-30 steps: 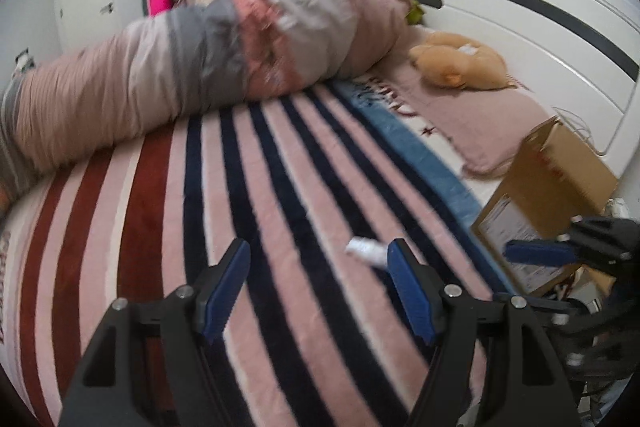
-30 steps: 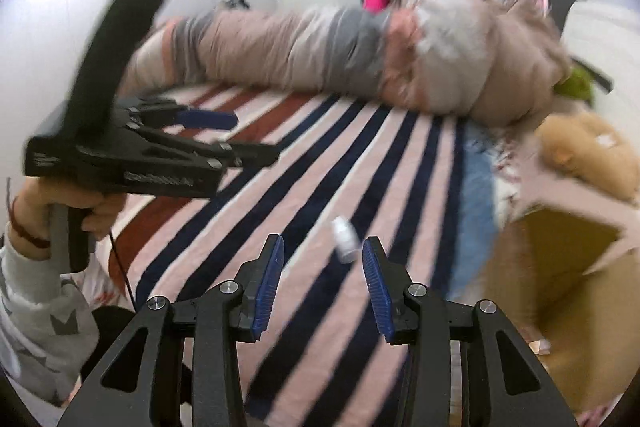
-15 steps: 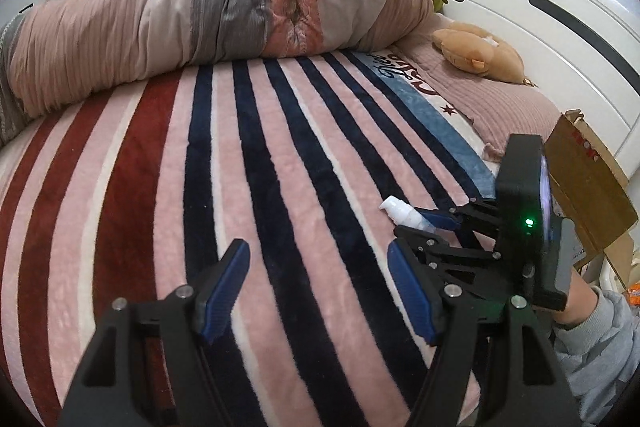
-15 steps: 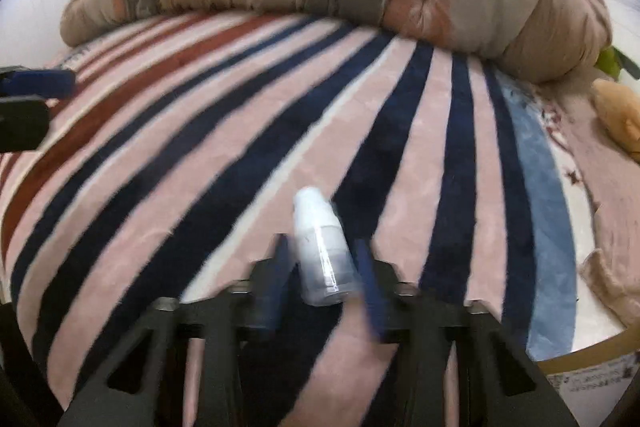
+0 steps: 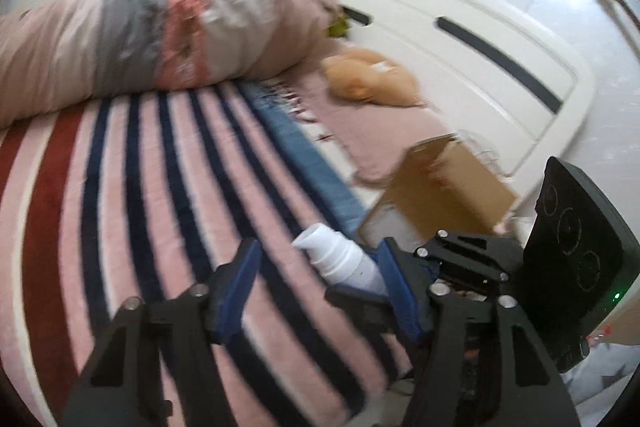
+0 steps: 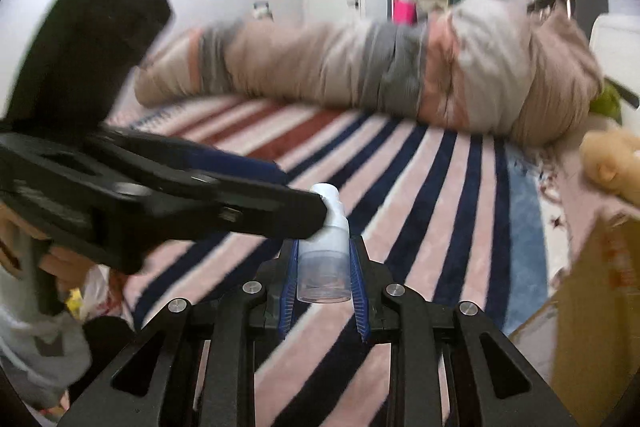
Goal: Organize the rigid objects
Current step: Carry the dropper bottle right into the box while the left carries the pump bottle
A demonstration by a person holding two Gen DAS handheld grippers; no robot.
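Left hand-held gripper (image 5: pixel 316 287) is closing, the small white spray bottle (image 6: pixel 325 251) between its jaws near the right pad, not yet pinched. Right hand-held gripper (image 6: pixel 323 283) clamps that bottle's clear base, lifted above the bed. Best now: hold the right steady and let the left close squarely on the nozzle end. Beneath, a striped blanket (image 5: pixel 140 187), rolled duvet (image 6: pixel 360 67) behind, cardboard box (image 5: pixel 444 195) at right.
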